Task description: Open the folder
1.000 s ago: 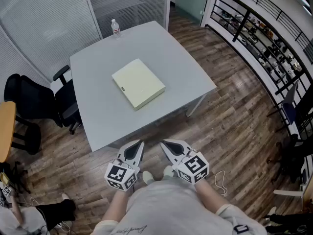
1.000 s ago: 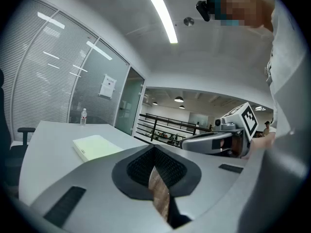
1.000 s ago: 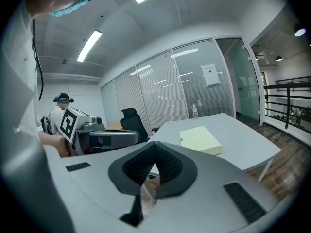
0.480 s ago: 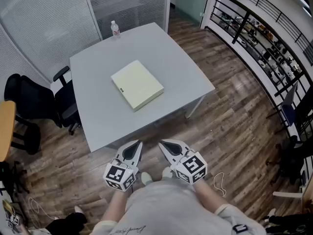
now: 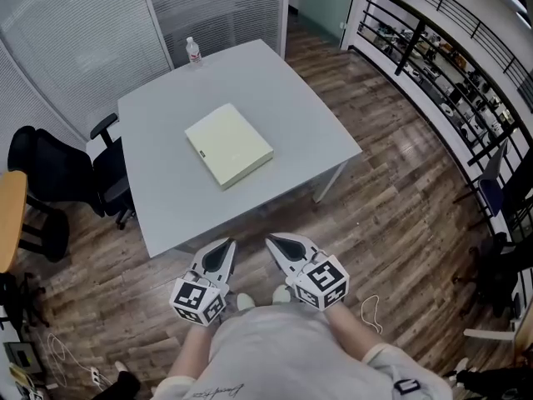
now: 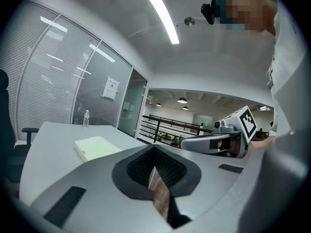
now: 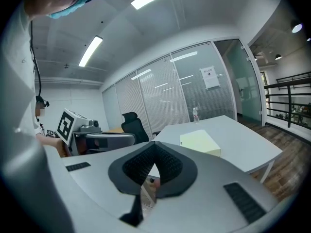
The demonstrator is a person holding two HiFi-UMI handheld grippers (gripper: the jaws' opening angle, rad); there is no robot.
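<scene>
The folder (image 5: 229, 146), pale yellow and closed, lies flat in the middle of the grey table (image 5: 283, 98). It also shows in the left gripper view as the folder (image 6: 97, 147) and in the right gripper view as the folder (image 7: 200, 143). My left gripper (image 5: 223, 247) and right gripper (image 5: 275, 242) hang side by side over the wooden floor, short of the table's near edge and well away from the folder. Both are shut with nothing between the pads. Each points towards the table, roughly level.
A water bottle (image 5: 193, 52) stands at the table's far corner. A black office chair (image 5: 58, 182) sits left of the table, beside a wooden tabletop (image 5: 8, 215). Glass partitions close the far side, and a black railing (image 5: 450, 65) runs along the right.
Both grippers stay where they were, shut. A person crouching at the lower left of the head view has gone out of the frame.
</scene>
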